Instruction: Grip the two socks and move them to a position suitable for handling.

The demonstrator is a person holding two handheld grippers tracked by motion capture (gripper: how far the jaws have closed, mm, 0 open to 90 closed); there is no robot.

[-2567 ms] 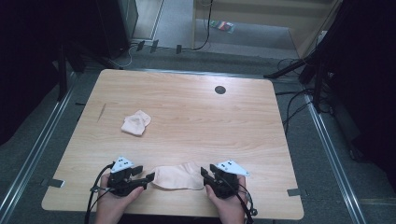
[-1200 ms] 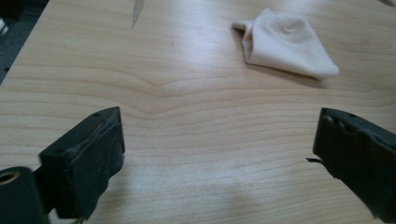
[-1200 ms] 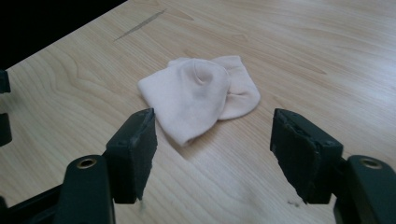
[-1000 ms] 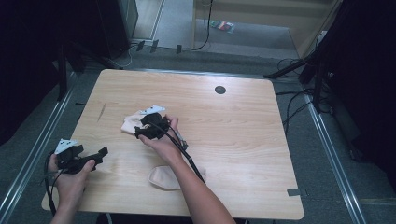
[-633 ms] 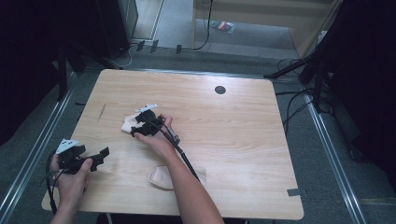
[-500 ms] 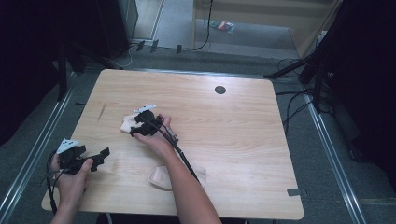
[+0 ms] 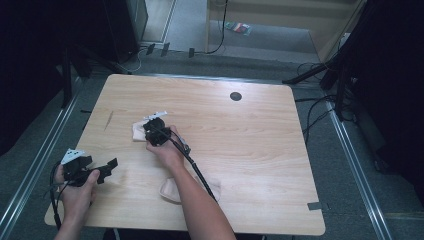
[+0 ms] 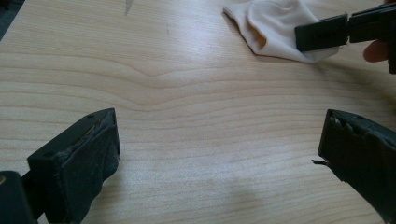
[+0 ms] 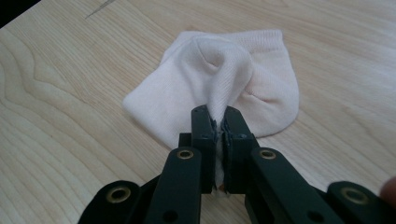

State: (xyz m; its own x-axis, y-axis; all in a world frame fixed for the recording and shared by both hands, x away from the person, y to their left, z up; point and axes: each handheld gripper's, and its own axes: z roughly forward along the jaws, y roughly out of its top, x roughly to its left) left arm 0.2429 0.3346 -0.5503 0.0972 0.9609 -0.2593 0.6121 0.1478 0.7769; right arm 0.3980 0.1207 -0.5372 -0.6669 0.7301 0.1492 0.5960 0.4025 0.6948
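- Right gripper point(image 9: 218, 122), reaching across to about 10 o'clock of the table's point(image 7: 260, 150) centre in the high view, jaws pressed together on a raised fold of a pale pink sock point(image 9: 219, 79).
- Sock bunched up toward the pinch, rest of it flat on the wood, just beyond the jaw tips at 12 o'clock in the right gripper view.
- Left gripper point(image 7: 107, 167) low at the table's 8 o'clock edge, jaws spread wide over bare wood, touching nothing.
- Second pale sock point(image 7: 172, 189) near the front edge at 6 o'clock, partly under the right forearm point(image 7: 200, 205).
- Small dark round hole point(image 7: 235, 96) in the tabletop toward 12 o'clock.
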